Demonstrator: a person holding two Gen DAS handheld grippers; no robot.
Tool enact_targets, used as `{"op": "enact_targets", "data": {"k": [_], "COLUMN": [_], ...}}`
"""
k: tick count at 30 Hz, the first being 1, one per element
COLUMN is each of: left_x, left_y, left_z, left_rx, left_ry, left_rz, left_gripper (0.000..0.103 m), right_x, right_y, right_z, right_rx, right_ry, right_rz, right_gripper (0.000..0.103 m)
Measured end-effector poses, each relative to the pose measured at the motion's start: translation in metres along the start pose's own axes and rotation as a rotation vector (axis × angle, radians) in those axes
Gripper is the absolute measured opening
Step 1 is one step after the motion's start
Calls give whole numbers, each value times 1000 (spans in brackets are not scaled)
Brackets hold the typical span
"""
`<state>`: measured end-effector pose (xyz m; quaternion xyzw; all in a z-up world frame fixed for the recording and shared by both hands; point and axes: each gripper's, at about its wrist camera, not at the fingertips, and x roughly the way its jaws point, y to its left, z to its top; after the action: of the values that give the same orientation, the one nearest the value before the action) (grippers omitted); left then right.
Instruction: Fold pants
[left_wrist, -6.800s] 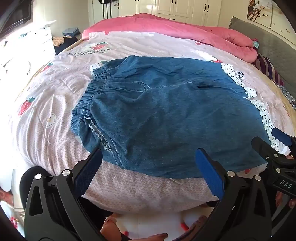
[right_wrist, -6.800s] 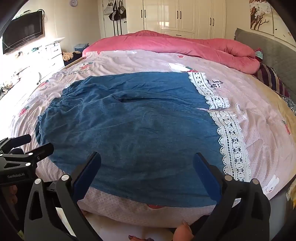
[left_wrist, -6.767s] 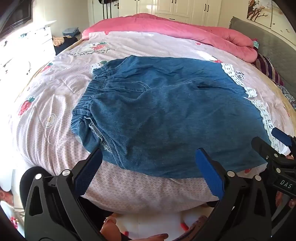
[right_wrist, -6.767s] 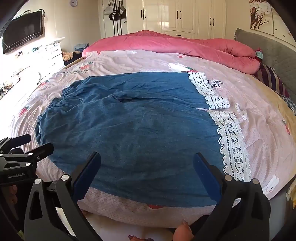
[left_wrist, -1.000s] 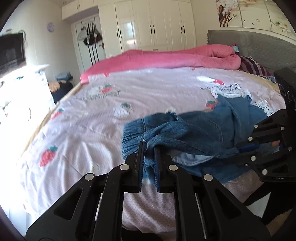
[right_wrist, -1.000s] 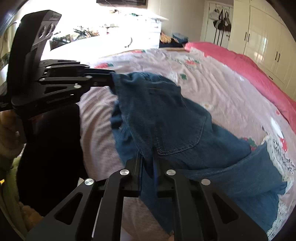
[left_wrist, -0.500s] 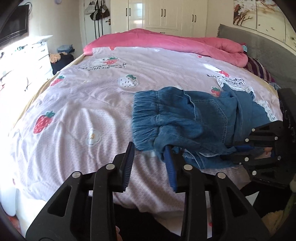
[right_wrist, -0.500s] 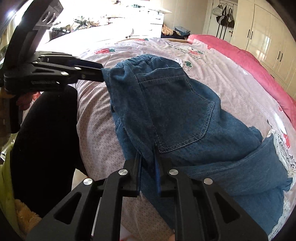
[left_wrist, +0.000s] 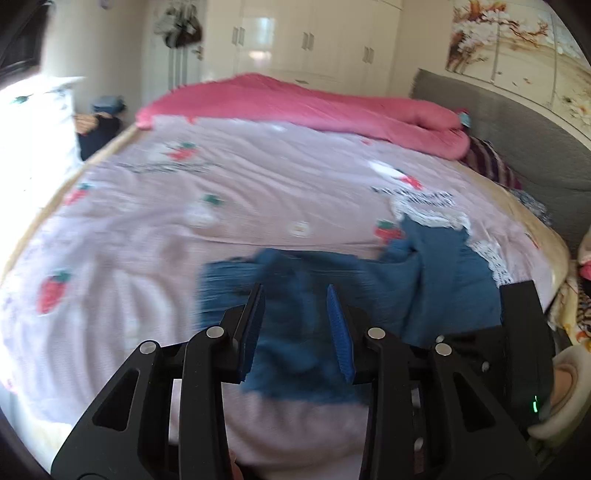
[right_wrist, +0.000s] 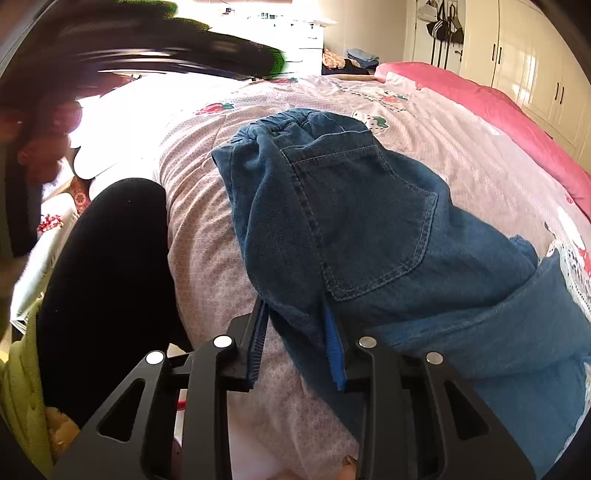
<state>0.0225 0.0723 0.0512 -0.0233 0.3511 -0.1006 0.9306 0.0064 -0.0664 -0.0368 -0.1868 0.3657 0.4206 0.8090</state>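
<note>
The right gripper (right_wrist: 297, 334) has its jaws part-way apart and opening, with a hanging fold of the denim pants (right_wrist: 369, 221) between the blue pads; the right pad touches the cloth, the left pad stands clear of it, so nothing is clamped. The left gripper (left_wrist: 295, 325) also has its jaws apart, and no cloth is pinched between them: the pants (left_wrist: 424, 291) lie on the bed behind the gap.

Taking the pants as the landmark, they lie bunched on the near edge of the bedspread (left_wrist: 229, 192), a pale pink cover printed with strawberries. In the right wrist view the gathered waistband (right_wrist: 284, 122) is on the far side of the heap, a stitched back pocket (right_wrist: 373, 218) faces up in its middle, and the white lace hem (left_wrist: 436, 218) lies at its right end.

A person's dark-clad leg (right_wrist: 107, 291) stands just to the left of the pants, against the bed edge. Above it a blurred black shape crosses the top left of the right wrist view; what it is cannot be told. Beyond the pants, along the far side of the bed, lies a rolled pink quilt (left_wrist: 314, 107), and behind that white wardrobe doors (left_wrist: 306, 37). To the right of the pants, past the bed, is a grey headboard (left_wrist: 517, 136).
</note>
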Motion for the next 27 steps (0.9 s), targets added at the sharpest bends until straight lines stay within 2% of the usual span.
{"op": "enact_targets", "data": {"k": [3, 6, 9, 12, 15, 18, 20, 21, 23, 26, 27], "left_x": [28, 52, 69, 71, 70, 66, 57, 50, 31, 10, 4], "left_y": [-14, -11, -4, -1, 2, 2, 1, -1, -8, -21, -28], "left_z": [-10, -33, -52, -59, -60, -61, -56, -52, -45, -36, -33], "left_rx": [29, 13, 12, 14, 3, 4, -14, -22, -10, 10, 23], "left_ry": [61, 137, 164, 145, 138, 122, 112, 100, 69, 39, 25], "left_rz": [18, 36, 57, 44, 28, 23, 17, 6, 4, 7, 10], "left_gripper": [27, 28, 28, 28, 28, 28, 28, 29, 39, 44, 50], "right_x": [-10, -21, -33, -51, -68, -71, -72, -72, -75, -83, -83], "right_y": [-6, -14, -22, -34, -55, -76, -93, -99, -115, -134, -138], "right_z": [-3, -8, -10, -8, -9, -11, -20, -24, -36, -53, -59], "right_rx": [39, 88, 121, 164, 225, 281, 307, 324, 378, 442, 461], "right_ry": [-11, -18, -38, -86, -136, -135, -115, -107, -99, -91, -85], "right_rz": [29, 52, 40, 17, -44, -96, -170, -187, -212, -255, -266], "right_gripper": [30, 32, 33, 37, 41, 48, 49, 51, 56, 63, 64]}}
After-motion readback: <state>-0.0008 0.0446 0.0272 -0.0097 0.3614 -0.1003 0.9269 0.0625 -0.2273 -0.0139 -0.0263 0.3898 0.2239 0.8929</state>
